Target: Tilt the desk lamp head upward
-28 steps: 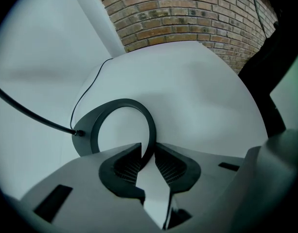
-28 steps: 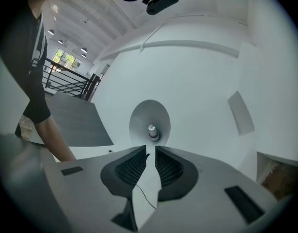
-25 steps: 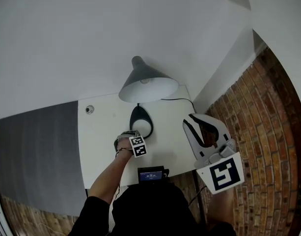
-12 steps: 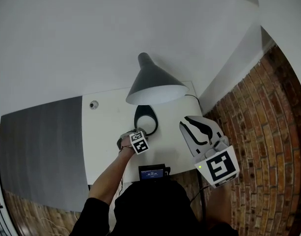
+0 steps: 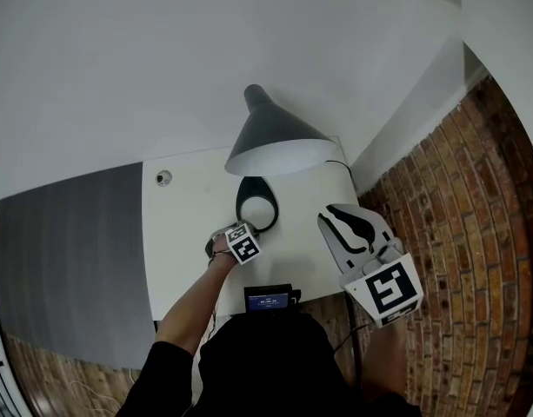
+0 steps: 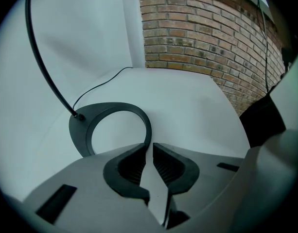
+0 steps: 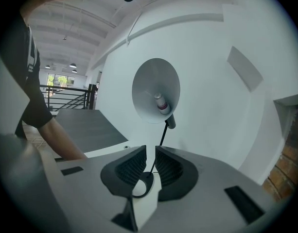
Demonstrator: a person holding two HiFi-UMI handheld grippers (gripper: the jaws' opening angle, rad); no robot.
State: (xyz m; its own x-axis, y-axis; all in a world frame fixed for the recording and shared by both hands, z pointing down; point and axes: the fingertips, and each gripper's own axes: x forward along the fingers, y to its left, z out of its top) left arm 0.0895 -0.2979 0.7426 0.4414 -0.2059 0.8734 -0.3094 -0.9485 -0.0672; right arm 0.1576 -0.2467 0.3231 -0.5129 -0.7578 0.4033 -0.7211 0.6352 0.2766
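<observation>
My right gripper [image 7: 150, 154] sits lower now, jaws slightly apart, empty; left gripper [image 6: 149, 147] jaws just closing, slit-wide, empty, at lamp base [image 6: 79, 130].

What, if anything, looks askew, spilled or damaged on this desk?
Nothing stands out. The lamp rests on its ring base, flat on the white desk; nothing is spilled or visibly broken.

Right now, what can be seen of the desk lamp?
The desk lamp has a dark grey cone shade, white inside, with a bulb showing. A thin black stem rises from a flat, dark ring base lying on the white desk; a black cord leaves it. The left hand-held gripper, whose jaws have just been closing, has the base's rim at its tips; whether they pinch it is unclear. Nothing touches the shade.
</observation>
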